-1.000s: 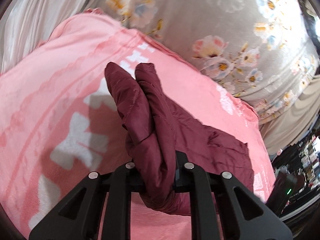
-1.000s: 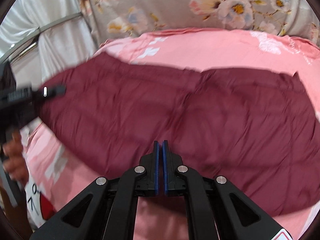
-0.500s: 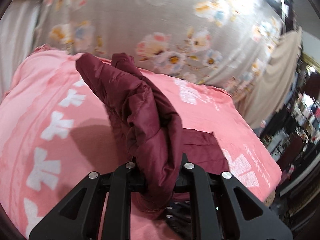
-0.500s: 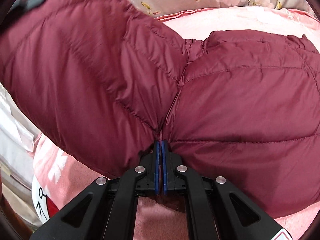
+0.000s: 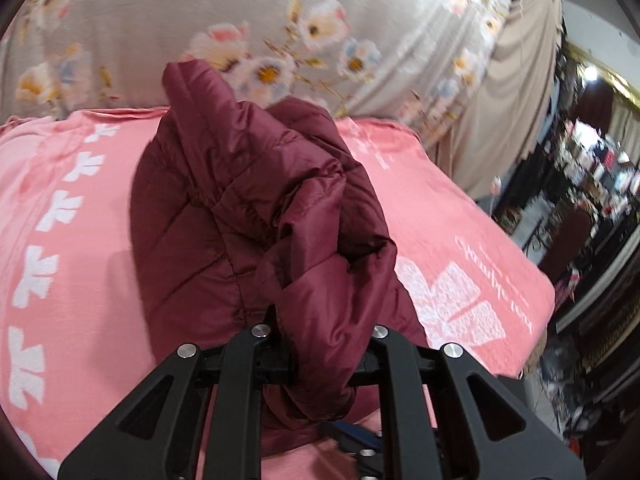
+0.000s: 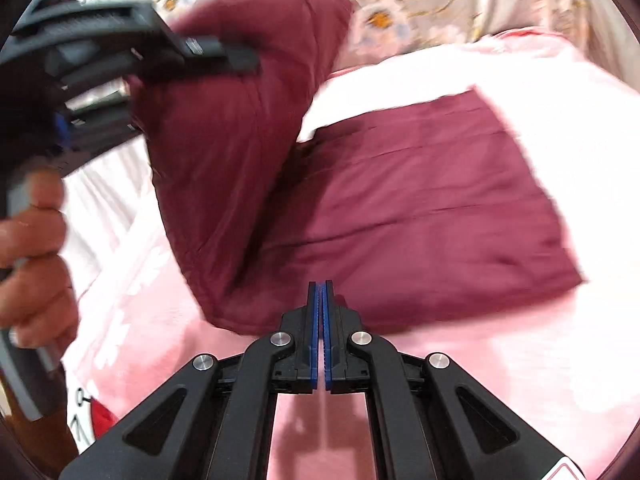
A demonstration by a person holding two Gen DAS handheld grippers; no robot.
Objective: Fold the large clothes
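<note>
1. Jacket point(image 6: 420, 208), maroon quilted, lies on the pink blanket point(image 6: 520, 360); most of it is flat on the right, and the left part is lifted up in a fold.
2. Left gripper point(image 5: 320, 344) pinches a bunched wad of the jacket point(image 5: 260, 216); the fabric fills the gap between its jaws and hangs down over them. From the right wrist view this gripper point(image 6: 224, 54) is high on the left, with a hand point(image 6: 34, 252) on its handle.
3. Right gripper point(image 6: 322, 300) is pressed together, blue pads point(image 6: 316, 320) touching, nothing between them. Its tips sit at the jacket's near edge; contact cannot be told.
4. Versus a second ago: the left gripper has carried the jacket end from far left over toward the right, so the jacket, then spread wide, now stands folded up. The right gripper was already closed.
5. Floral cloth point(image 5: 240, 20) hangs behind the far side.
</note>
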